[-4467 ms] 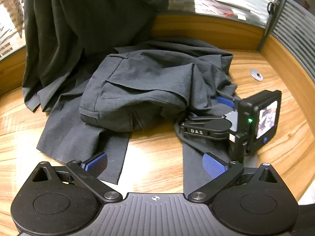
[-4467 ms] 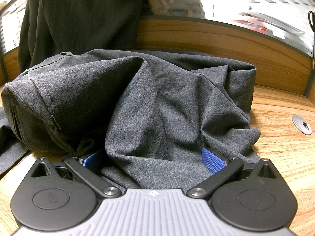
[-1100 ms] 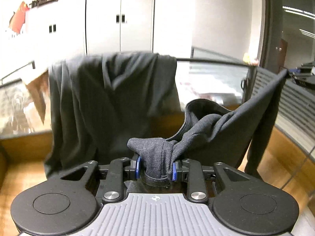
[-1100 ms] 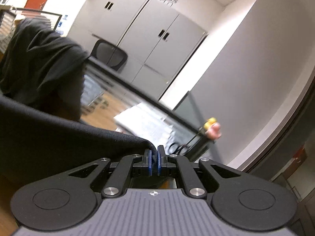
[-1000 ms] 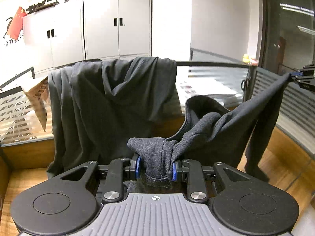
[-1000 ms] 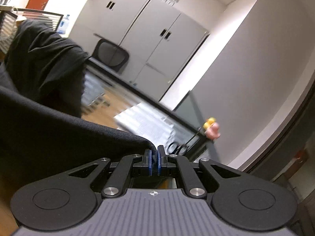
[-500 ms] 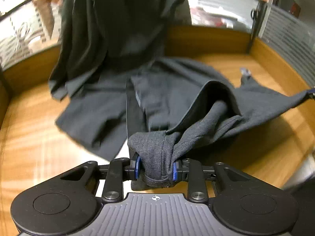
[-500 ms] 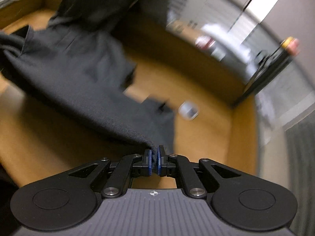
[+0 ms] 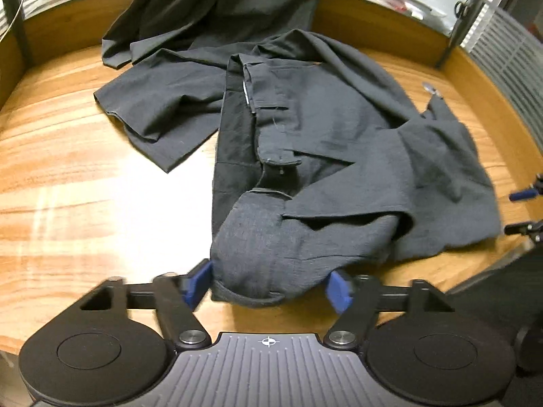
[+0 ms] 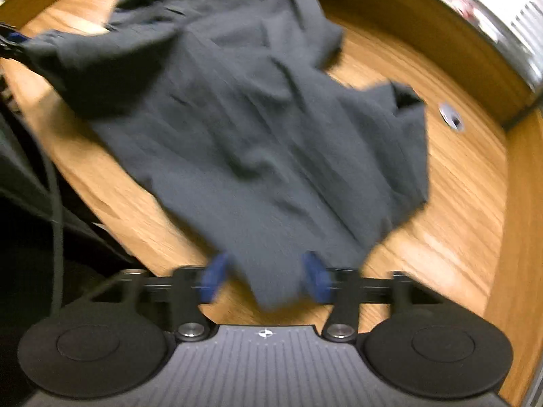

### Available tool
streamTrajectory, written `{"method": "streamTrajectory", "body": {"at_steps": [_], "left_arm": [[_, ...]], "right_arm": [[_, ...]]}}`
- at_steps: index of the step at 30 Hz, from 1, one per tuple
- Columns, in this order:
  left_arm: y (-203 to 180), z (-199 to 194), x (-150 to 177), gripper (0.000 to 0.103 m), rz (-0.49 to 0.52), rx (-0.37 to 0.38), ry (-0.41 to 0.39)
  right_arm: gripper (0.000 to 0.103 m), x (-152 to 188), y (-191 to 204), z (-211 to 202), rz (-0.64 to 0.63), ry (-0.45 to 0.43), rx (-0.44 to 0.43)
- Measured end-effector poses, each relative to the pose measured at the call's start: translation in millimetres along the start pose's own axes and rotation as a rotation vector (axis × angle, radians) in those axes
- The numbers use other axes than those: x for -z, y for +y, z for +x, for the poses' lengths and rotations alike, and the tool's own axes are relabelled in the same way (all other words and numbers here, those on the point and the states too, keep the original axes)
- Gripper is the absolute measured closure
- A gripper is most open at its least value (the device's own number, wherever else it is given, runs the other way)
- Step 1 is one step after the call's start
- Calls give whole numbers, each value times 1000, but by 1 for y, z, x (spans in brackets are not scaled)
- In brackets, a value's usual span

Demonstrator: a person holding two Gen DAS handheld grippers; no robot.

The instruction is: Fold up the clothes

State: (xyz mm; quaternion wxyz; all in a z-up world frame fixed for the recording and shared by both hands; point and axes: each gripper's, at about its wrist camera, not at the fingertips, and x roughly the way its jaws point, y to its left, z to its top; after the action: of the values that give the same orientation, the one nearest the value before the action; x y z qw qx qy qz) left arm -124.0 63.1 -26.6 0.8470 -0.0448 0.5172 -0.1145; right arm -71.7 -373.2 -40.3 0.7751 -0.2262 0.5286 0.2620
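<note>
Now both the left gripper [image 9: 268, 283] and the right gripper [image 10: 264, 279] are opening off the dark grey trousers [image 9: 305, 169], which a second ago hung pinched between them and lie spread mid-frame on the wooden table [image 9: 68, 169], so folding can begin.
</note>
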Motion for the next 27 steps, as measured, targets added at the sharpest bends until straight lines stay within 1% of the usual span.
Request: {"method": "streamTrajectory", "body": {"at_steps": [1,2,3,5,7,9,10,12,13,16,18,21,27], "left_arm": [[2,-4,0,16,-11,25,-5],[5,-8,-1,10,-22,51,-9],[7,-12,-2,8,-32,73,-15],[7,-14,-11,3,-30,70,-39],[8,-16,-21,0,-28,68,-63],[9,-18,-30,0,-26,64,-87],[10,-14,-37,0,-21,50,-95],[13,-5,-51,0,-10,31,-118],[14,0,-57,0,-7,24,-126],[16,16,-76,0,-4,5,-142],[17,26,-89,0,-10,-2,-148],[20,42,-106,0,-19,-4,-163],[27,79,-136,0,-57,-9,-163]], "right_arm": [[16,-5,3,-6,-28,-23,-18],[14,-12,4,-12,-52,-44,-26],[14,-21,6,-18,-72,-56,-33],[14,-38,6,-27,-99,-82,-44],[14,-62,2,-36,-110,-120,-46],[13,-83,-2,-40,-103,-155,-51],[12,-96,-7,-38,-90,-171,-61],[6,-120,-14,-35,-55,-193,-86],[5,-131,-17,-31,-31,-205,-93],[5,-167,-26,-16,40,-233,-104],[5,-190,-29,-6,51,-254,-95],[5,-221,-28,11,13,-275,-97],[5,-287,-18,42,-88,-313,-126]]}}
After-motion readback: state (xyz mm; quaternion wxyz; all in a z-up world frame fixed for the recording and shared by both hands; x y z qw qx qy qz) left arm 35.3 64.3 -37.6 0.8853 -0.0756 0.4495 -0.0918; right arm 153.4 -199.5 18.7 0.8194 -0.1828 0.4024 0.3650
